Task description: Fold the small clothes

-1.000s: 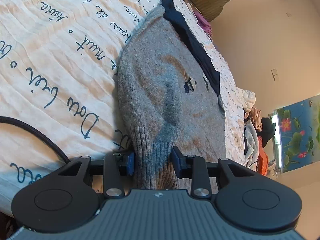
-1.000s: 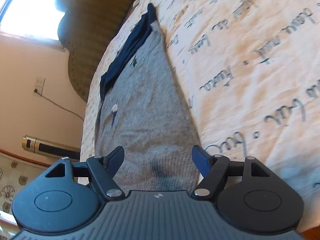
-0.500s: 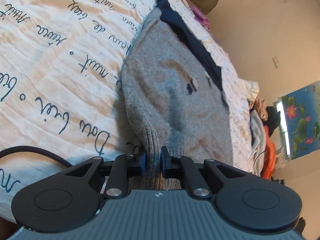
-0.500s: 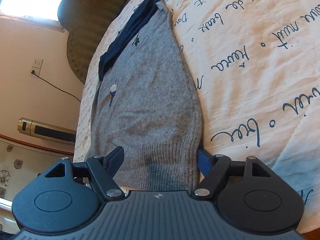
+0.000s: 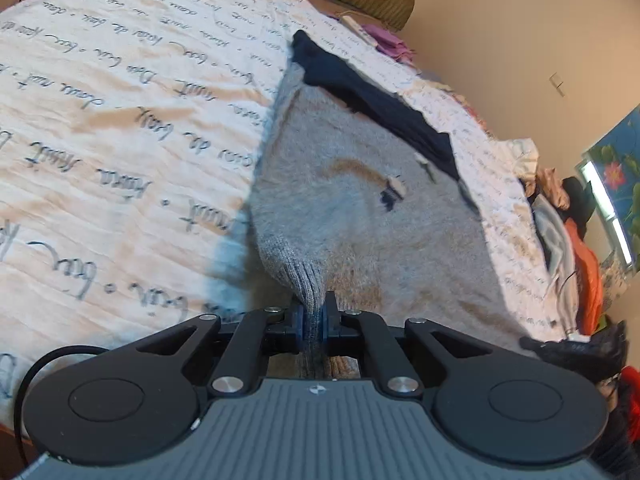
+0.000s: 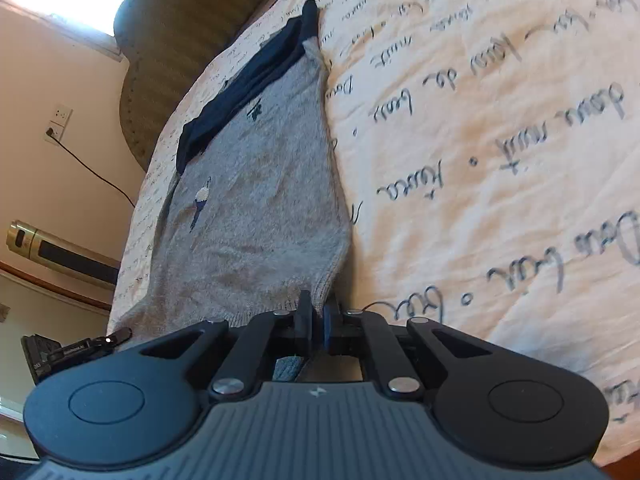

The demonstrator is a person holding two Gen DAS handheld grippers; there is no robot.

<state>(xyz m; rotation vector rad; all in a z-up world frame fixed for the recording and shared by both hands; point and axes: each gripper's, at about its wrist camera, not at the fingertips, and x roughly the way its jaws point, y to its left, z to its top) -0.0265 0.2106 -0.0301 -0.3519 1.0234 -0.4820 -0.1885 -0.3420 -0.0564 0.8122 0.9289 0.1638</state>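
Left gripper (image 5: 311,322): jaws drawn nearly together, having just been closing, with the ribbed hem of the grey knitted sweater (image 5: 360,216) pinched between the blue pads. The hem corner rises off the bedspread (image 5: 120,128) into the grip, and a fold of knit hangs below the pads.

Right gripper (image 6: 316,326): jaws likewise just brought together — clenched on the opposite hem corner of the sweater (image 6: 256,208), a scrap of grey knit showing behind the fingers (image 6: 304,320).

Beyond both grips the sweater lies spread flat along the cream bedspread (image 6: 480,140), which bears dark handwritten script. A small embroidered motif (image 5: 394,190) sits mid-body. At the far end a navy garment (image 5: 380,108) lies across the sweater's upper part, touching it.

Further off — a heap of mixed clothing (image 5: 568,240) at the bed's edge in the left view, and a ribbed olive headboard (image 6: 200,40) in the right view.
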